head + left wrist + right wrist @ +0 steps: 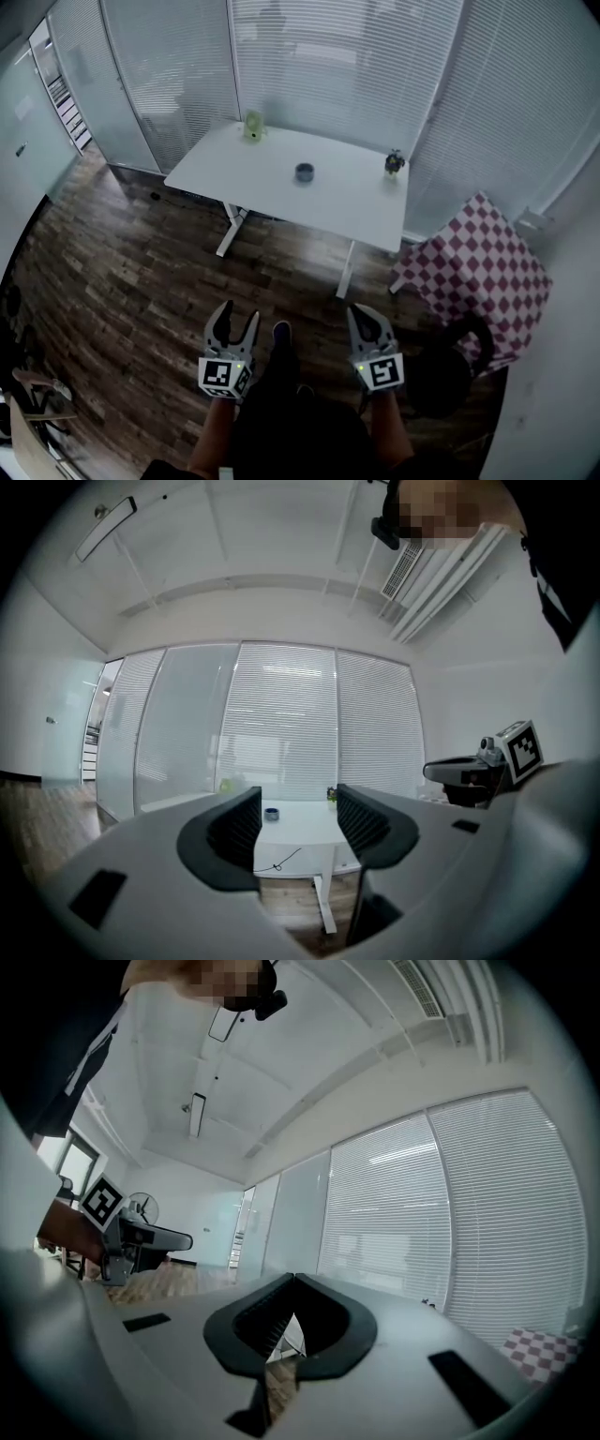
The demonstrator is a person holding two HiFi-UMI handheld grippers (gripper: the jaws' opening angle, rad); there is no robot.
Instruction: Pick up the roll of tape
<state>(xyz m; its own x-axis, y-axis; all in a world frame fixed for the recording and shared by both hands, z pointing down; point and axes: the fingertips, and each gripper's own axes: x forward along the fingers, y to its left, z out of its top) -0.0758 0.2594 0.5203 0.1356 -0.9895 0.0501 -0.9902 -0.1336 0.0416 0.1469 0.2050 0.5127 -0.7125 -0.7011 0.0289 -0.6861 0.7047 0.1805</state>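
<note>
Grey left claw (236,326): jaws apart, empty, held low, probably readied for approach. Dark roll of tape (304,172): mid white table (347,206), well ahead, untouched. Right claw (367,323): jaws together, empty, seemingly spare.

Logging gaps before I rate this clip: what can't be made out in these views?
- Head view: the roll of tape on the table is too small; only a dark ring shows.
- Head view: the green object and the small dark item are too small to identify.
- Right gripper view: the right gripper, shut, blocks the tape with its body.
- Left gripper view: the tape is a tiny speck beyond the open left gripper.
</note>
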